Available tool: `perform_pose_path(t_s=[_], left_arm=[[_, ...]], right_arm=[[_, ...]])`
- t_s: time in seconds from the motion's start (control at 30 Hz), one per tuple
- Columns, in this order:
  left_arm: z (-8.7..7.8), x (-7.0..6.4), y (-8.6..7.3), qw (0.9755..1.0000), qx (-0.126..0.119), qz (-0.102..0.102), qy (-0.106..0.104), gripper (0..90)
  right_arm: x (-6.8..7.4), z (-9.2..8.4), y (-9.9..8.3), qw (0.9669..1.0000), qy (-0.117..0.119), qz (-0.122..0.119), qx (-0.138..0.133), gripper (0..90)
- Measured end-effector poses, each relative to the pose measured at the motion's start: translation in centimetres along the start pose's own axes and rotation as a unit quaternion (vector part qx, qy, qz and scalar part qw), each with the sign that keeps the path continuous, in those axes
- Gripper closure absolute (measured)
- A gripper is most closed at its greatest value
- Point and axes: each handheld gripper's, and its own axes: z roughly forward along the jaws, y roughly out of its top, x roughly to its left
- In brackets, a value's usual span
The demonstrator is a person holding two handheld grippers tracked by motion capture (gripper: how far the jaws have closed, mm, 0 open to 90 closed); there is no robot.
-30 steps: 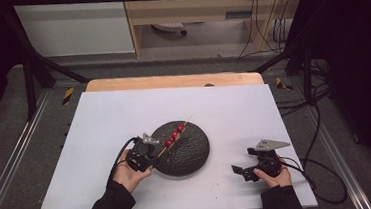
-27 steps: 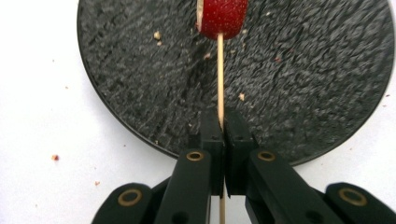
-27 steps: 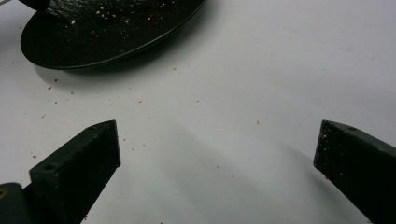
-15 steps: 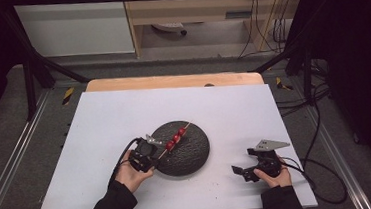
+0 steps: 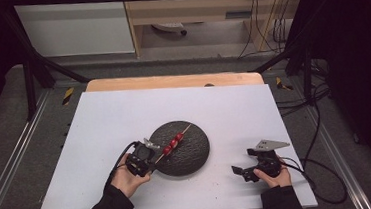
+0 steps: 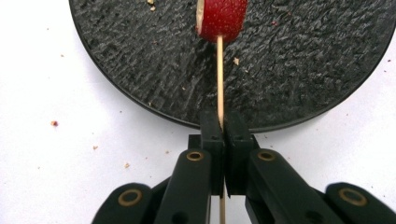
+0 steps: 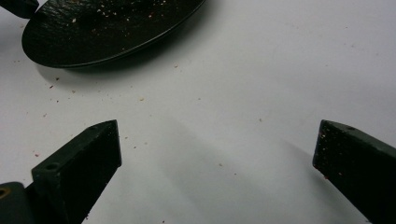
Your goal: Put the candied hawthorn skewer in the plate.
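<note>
A: So what changed? In the high view, the skewer (image 5: pixel 172 143) sat higher over the black plate (image 5: pixel 197 156) a second ago; the left hand-held gripper (image 5: pixel 149 152) has drawn it lower, nearly laid.

B: Left gripper view: jaws clamped on its stick, strawberry (image 6: pixel 222 18) above the plate. Right gripper view: jaws wide, empty (crumbs dot the white bench (image 7: pixel 243 88)). Shelving stands behind.

- Plate (image 5: pixel 189 152): black, rough pebbled texture, speckled with pale crumbs.
- Skewer (image 6: pixel 220 84): pale wood stick.
- Fruit pieces (image 5: pixel 173 143) on skewer: red; the nearest has fine speckles and a cream cut face.
- Tabletop (image 5: pixel 109 115): white, with a tan wooden strip along the far edge; red and tan specks near the plate.
- Left gripper (image 6: pixel 223 135): black, brass-coloured rivets.
- Right gripper (image 5: pixel 246 166): black, grey top plate.
</note>
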Motion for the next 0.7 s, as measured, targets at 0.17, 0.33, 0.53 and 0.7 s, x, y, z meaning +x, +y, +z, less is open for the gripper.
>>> perform_pose_path(t_s=[0.17,0.33,0.53,0.7], left_arm=[[0.02,-0.23,-0.15,1.0,0.005,0.004,0.003,88.1],[0.02,-0.34,0.09,0.9999,0.014,0.004,0.007,87.8],[0.0,-0.21,0.15,0.9999,0.013,0.001,0.005,85.1],[-0.5,0.22,-0.16,0.9999,-0.006,0.007,-0.005,78.0]], right_arm=[[0.0,0.04,-0.01,1.0,0.0,-0.001,0.0,1.7],[0.01,0.07,-0.04,1.0,0.002,-0.003,0.001,1.7],[0.02,0.06,-0.04,1.0,0.002,-0.003,0.0,1.8],[0.02,0.06,-0.04,1.0,0.004,-0.002,-0.001,1.8]])
